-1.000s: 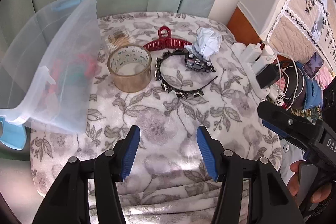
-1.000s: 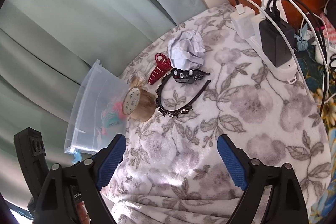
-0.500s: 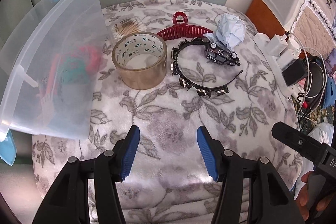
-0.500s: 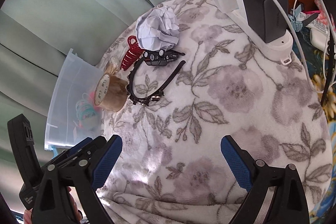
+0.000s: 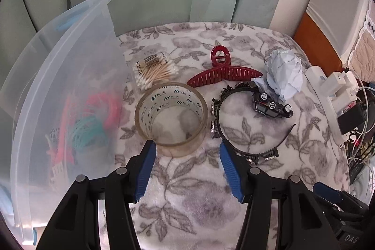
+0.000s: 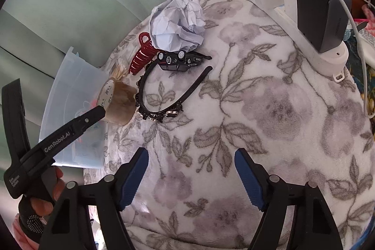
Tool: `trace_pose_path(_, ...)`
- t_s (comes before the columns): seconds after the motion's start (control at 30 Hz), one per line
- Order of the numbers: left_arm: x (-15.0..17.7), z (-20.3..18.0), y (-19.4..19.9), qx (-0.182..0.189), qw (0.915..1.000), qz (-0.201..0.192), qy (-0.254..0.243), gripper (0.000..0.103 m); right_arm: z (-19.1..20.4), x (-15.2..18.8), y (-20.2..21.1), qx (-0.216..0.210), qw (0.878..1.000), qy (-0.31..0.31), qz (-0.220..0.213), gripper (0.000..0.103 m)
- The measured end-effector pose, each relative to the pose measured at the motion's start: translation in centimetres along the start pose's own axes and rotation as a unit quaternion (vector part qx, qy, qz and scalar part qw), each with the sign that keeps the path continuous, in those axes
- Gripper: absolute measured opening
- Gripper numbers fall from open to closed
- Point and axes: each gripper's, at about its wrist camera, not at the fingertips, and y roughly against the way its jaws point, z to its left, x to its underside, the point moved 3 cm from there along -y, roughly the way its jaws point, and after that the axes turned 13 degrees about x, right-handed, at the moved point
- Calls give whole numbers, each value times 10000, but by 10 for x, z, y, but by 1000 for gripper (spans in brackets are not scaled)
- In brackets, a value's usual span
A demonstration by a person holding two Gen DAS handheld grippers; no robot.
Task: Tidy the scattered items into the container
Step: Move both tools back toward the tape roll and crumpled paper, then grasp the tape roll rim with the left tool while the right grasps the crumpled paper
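Now the left gripper (image 5: 186,151) is held low over the flowered surface (image 5: 234,203), its fingers (image 5: 146,163) spread apart just short of the tape roll (image 5: 171,116), which stands between their tips untouched. Left of the roll the clear plastic container (image 5: 70,76) is seen, with pink and teal items inside. Behind the roll lie a pack of cotton swabs (image 5: 154,73) and a red hair claw (image 5: 223,72); to the right lie a black headband (image 5: 248,123), a toy car (image 5: 273,107) and a crumpled paper ball (image 5: 284,73). The right gripper (image 6: 191,177) is held over bare blanket; its fingers (image 6: 249,179) have just been closing with nothing between them, and are still spread.
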Motion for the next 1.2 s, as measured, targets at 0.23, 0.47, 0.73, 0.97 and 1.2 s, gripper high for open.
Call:
trace_pose_path(0.23,-10,2,-26,-11,9999,152,23,58,4,-32,7,46,9992,25,-395,75)
trace_pose_path(0.47,-17,5,-40,32,9996,273,-10,58,18,-78,6,-88,9961,-54,-874,78)
trace_pose_path(0.73,-18,14,-55,-15,9994,356,-29,57,28,-114,-18,97,9945,-106,-1040,88)
trace_pose_path(0.97,-18,16,-60,-94,9995,303,-74,56,31,-130,-49,174,9954,-278,-903,88)
trace_pose_path(1.2,-18,12,-66,-185,9993,314,-120,52,19,-138,-57,78,9949,-654,-759,77)
